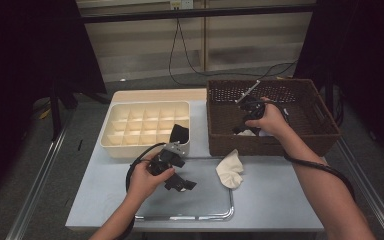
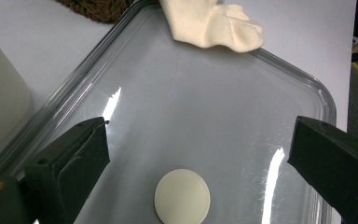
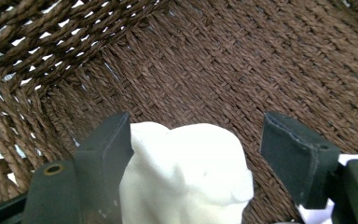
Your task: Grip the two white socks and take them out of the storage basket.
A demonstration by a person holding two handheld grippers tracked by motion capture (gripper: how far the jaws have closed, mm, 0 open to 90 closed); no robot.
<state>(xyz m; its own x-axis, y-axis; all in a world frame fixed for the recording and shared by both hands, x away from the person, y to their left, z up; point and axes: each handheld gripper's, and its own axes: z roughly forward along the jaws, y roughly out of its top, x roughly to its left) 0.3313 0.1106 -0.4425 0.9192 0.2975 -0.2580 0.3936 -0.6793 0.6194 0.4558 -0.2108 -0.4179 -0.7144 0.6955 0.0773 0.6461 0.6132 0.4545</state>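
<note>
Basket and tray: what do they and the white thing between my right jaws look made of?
Basket: dark brown woven wicker or rattan-like fibre, matte, open weave on its walls. Tray: clear plastic or glass, glossy, with light streaks. White thing: probably soft knit fabric like a sock, matte and folded, standing between the open right gripper jaws.

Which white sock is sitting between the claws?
The white sock inside the brown basket, between the right tool's open jaws. The other sock lies outside on the tray's edge.

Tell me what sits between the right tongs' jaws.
A white sock in the brown basket sits between the right tongs, seen in the right gripper view.
</note>
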